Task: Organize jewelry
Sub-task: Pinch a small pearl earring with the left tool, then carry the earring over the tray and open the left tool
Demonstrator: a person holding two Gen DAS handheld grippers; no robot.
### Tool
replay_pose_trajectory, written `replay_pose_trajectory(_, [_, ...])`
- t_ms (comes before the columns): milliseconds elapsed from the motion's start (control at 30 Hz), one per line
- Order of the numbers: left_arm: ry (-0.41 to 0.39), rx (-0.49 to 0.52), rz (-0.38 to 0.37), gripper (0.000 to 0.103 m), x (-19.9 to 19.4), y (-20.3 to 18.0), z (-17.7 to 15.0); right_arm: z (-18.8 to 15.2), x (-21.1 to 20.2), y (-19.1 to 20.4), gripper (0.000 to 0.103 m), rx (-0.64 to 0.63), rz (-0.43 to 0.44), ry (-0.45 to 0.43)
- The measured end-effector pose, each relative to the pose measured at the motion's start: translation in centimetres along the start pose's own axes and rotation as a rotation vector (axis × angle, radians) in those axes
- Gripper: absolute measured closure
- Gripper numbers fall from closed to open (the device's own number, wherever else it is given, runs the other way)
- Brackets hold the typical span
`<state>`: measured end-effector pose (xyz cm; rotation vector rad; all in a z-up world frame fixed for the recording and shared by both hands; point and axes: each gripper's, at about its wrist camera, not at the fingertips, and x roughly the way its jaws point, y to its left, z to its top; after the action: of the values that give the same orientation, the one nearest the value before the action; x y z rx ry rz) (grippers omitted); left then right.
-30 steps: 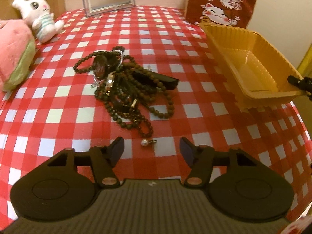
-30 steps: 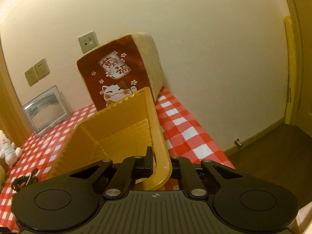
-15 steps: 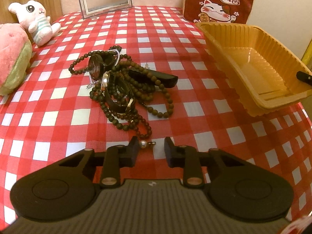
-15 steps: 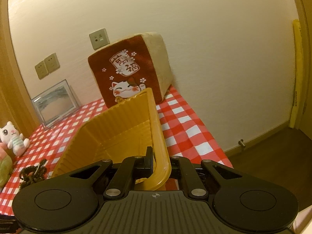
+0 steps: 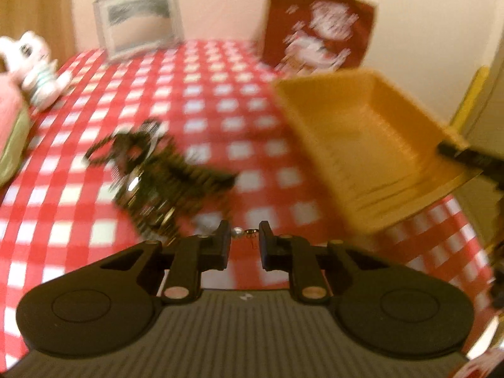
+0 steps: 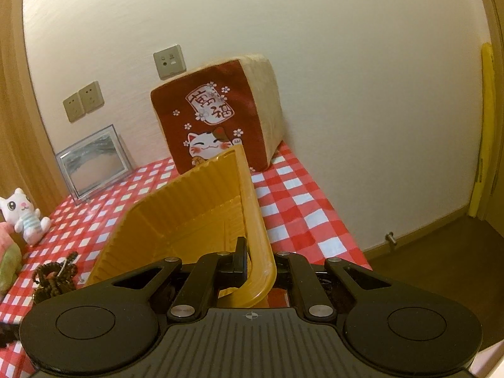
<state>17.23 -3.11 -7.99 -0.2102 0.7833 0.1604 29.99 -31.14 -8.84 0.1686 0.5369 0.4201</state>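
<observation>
Earring (image 5: 243,231), a pearl with a small metal hook, sat between the left gripper's (image 5: 243,243) fingertips, its long axis running crosswise from one finger to the other, pearl end toward the left finger (image 5: 222,245). The fingers stood a little apart around it; blur made it hard to tell whether both touched it. Beyond them a dark tangle of beads (image 5: 151,173) lay on the checked cloth (image 5: 220,107), smeared in this view. To the right the tray (image 5: 371,145) was tilted, its open side facing the left gripper and its inside bare as far as could be seen. The right gripper (image 6: 259,263) was clamped on the tray's rim (image 6: 256,236), one finger inside the wall and the other outside; the left view showed only a dark finger tip at that rim. The right view showed the tray's ribbed wall (image 6: 189,201) rising toward a cat cushion (image 6: 214,126), plus wall sockets (image 6: 83,100), a frame (image 6: 94,160) and a plush cat (image 6: 25,214), all sharp there, while the earring was hidden from it.
</observation>
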Motion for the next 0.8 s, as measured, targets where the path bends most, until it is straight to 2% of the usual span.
replay_pose_trajectory(133, [-0.059,0.033,-0.104,0.086,-0.4,-2.9,2.5,0.2,-0.2,0.3,0.097,-0.033,-0.001,-0.009])
replay_pose_trajectory(300, [-0.048,0.086,-0.199,0.087,1.6,-6.7,3.7,0.2,-0.4,0.5,0.097,-0.074,-0.007,-0.019])
replay_pose_trajectory(500, [0.010,0.101,-0.236,0.086,4.7,-9.5,3.1,0.3,-0.6,0.4,0.097,-0.091,-0.005,-0.020])
replay_pose_trajectory(633, [0.014,0.101,-0.242,0.086,5.5,-10.4,3.1,0.4,-0.8,0.1,0.097,-0.103,-0.001,-0.019])
replay_pose_trajectory(800, [-0.012,0.085,-0.246,0.073,4.6,-10.7,3.4,0.6,-0.8,-0.5,0.097,-0.108,0.003,-0.009])
